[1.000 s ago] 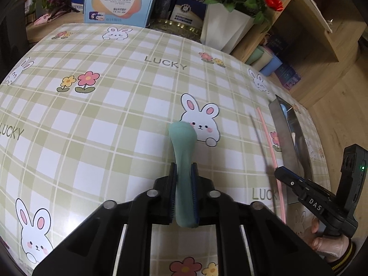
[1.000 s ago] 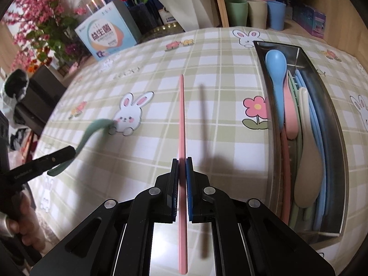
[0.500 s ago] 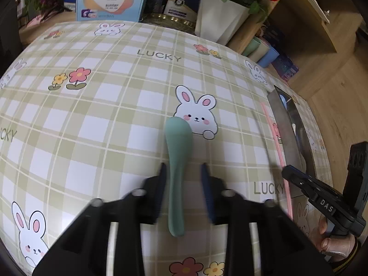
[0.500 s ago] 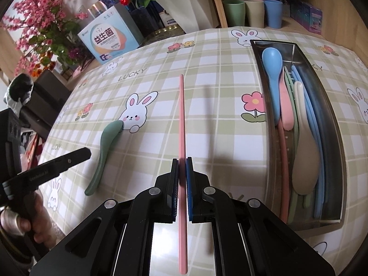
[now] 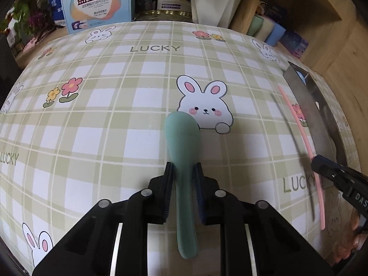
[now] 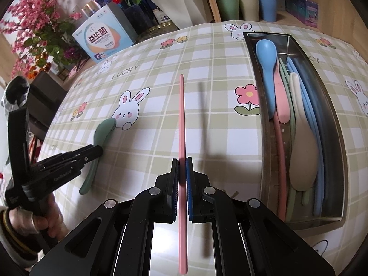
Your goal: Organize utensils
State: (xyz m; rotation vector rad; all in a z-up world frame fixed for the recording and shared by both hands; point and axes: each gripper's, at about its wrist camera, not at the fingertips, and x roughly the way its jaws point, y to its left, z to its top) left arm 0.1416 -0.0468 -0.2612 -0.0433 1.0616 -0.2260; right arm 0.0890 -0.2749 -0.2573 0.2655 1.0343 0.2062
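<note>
A green spoon (image 5: 182, 161) lies on the checked tablecloth, bowl toward a rabbit print. My left gripper (image 5: 183, 168) straddles its handle with the jaws open a little wider than the handle. The spoon also shows in the right wrist view (image 6: 101, 135) beside the left gripper (image 6: 92, 154). My right gripper (image 6: 182, 163) is shut on a pink chopstick (image 6: 182, 119) and holds it above the table; the chopstick also shows in the left wrist view (image 5: 306, 138). A steel tray (image 6: 260, 105) on the right holds several spoons and chopsticks.
A blue and white box (image 5: 96, 2), a white flower pot (image 5: 214, 2) and three cups (image 6: 248, 7) stand beyond the table's far edge. The table (image 5: 115, 115) drops off at the right past the tray (image 5: 308, 105).
My left gripper opened and let the green spoon down on the table, then moved forward and narrowed around its handle. My right gripper kept hold of the pink chopstick.
</note>
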